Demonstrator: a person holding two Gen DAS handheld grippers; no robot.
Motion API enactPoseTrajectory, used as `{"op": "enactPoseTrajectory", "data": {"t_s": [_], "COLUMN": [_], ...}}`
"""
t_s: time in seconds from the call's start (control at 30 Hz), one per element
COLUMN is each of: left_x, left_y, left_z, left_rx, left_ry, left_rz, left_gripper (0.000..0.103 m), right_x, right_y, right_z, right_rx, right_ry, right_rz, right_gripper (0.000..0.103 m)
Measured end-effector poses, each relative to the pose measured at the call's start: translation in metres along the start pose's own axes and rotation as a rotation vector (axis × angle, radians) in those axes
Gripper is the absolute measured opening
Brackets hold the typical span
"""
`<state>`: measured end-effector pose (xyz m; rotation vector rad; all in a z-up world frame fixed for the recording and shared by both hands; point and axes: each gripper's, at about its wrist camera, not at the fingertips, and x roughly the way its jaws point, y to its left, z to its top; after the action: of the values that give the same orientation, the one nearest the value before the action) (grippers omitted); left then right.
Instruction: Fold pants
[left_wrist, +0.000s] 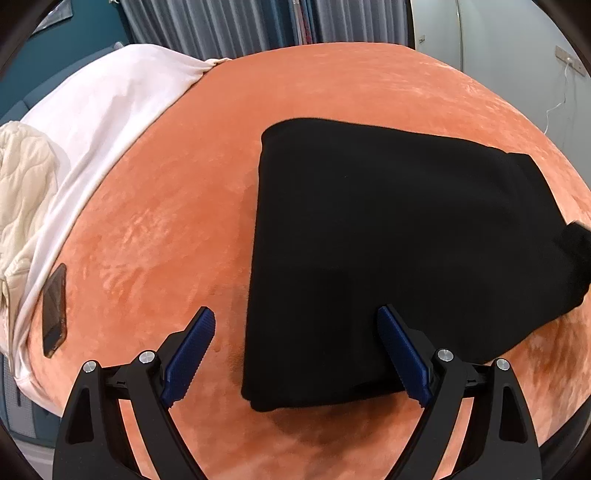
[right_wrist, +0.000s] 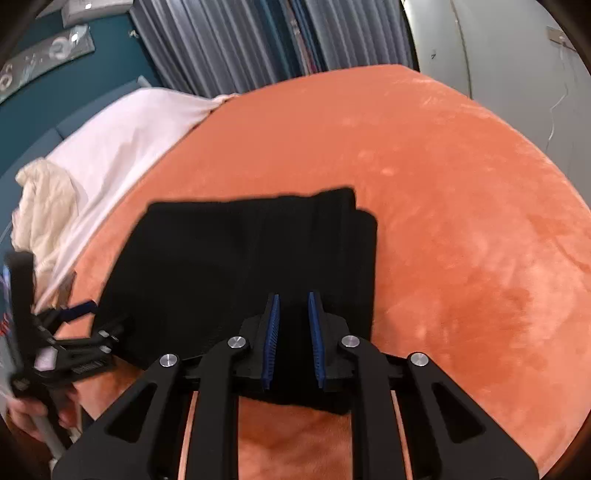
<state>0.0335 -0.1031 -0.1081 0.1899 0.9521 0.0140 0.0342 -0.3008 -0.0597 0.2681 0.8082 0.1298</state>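
The black pants (left_wrist: 388, 229) lie folded into a compact block on the orange bed cover (left_wrist: 155, 206). My left gripper (left_wrist: 295, 325) is open wide over the block's near left corner, with one blue pad (left_wrist: 192, 347) over the cover and the other (left_wrist: 402, 350) over the cloth. In the right wrist view the pants (right_wrist: 229, 258) show as a flat rectangle. My right gripper (right_wrist: 293, 306) hovers above their near right part, its fingers a narrow gap apart with nothing between them. The left gripper also shows at the left edge of that view (right_wrist: 79, 317).
A white sheet (left_wrist: 110, 110) and a cream quilted garment (left_wrist: 26, 192) lie at the left of the bed. A dark phone (left_wrist: 54, 310) rests near the left edge. Grey curtains (left_wrist: 229, 26) and a white wall stand behind. The orange cover (right_wrist: 461, 221) spreads to the right.
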Motion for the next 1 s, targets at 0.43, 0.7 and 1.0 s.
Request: {"op": "enactPoseTrajectory", "data": {"t_s": [0.43,0.7,1.0], "left_x": [0.028,0.031,0.042], "left_y": [0.08,0.065,0.028], "left_z": [-0.025,-0.017,0.001], "left_rx": [-0.426,-0.381,-0.27], "left_ry": [0.176,0.177,0.137], "left_rz": [-0.459,-0.437,-0.372], "left_gripper": [0.087,0.087,0.093], "right_x": [-0.016,0.018,0.047], "right_y": [-0.063,-0.049,-0.02], "right_z": [-0.032,-0.03,-0.024], "right_rx": [0.318,0.419,0.4], "right_ry": [0.084,0.146,0.176], "right_rz": [0.137,0.268,0.243], "right_gripper": [0.087,0.089,0.098]}}
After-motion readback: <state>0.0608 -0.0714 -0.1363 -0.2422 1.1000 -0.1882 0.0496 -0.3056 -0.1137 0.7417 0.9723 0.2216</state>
